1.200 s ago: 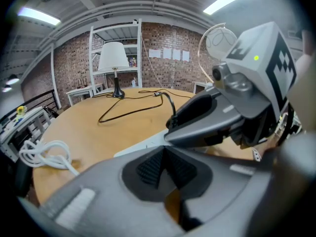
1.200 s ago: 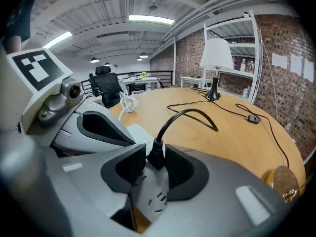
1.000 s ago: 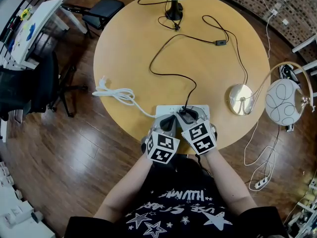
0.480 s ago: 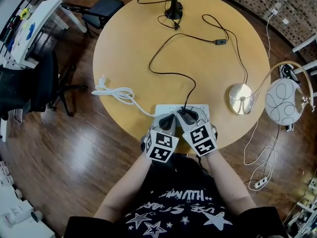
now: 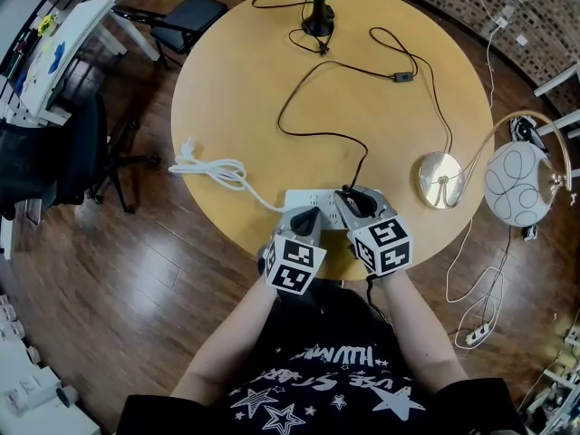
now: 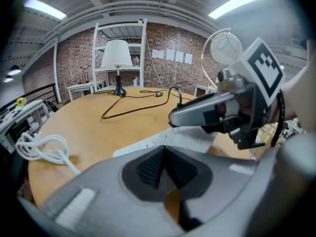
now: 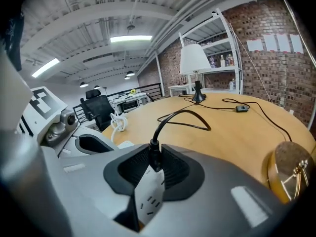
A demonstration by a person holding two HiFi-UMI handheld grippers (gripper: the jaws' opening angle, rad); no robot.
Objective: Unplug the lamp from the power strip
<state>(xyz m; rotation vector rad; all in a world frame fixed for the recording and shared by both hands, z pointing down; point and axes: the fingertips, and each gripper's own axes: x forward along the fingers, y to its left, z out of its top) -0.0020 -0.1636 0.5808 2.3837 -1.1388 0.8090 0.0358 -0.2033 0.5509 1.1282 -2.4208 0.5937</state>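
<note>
In the head view, a long white plastic power strip (image 5: 308,198) lies at the near edge of a round pale wooden table (image 5: 245,98), just in front of the person. The left gripper (image 5: 306,217) reaches over the strip's near side around its middle. The right gripper (image 5: 360,201) sits tilted at the strip's right end with a small black plug (image 5: 354,192) between its tips. From the plug a thin black cord (image 5: 313,134) loops away from the strip to a table lamp with a black stem and white shade (image 5: 317,12) at the table's far edge, well apart from the strip. A coiled white cable (image 5: 213,169) lies to the left of the strip and runs into its left end. A brass gooseneck lamp with a round base (image 5: 441,181) stands to the strip's right. In the left gripper view, the two ribbed black pads (image 6: 150,167) meet at their tips with nothing between them. The strip lies just beyond them, and the right gripper hangs above the strip's right part. In the right gripper view, the jaws have just been closing and their pads (image 7: 174,169) press on both sides of the plug, with the cord rising from its top. The strip's slotted white face shows directly beneath, and whether the prongs are clear of the socket cannot be told.
</note>
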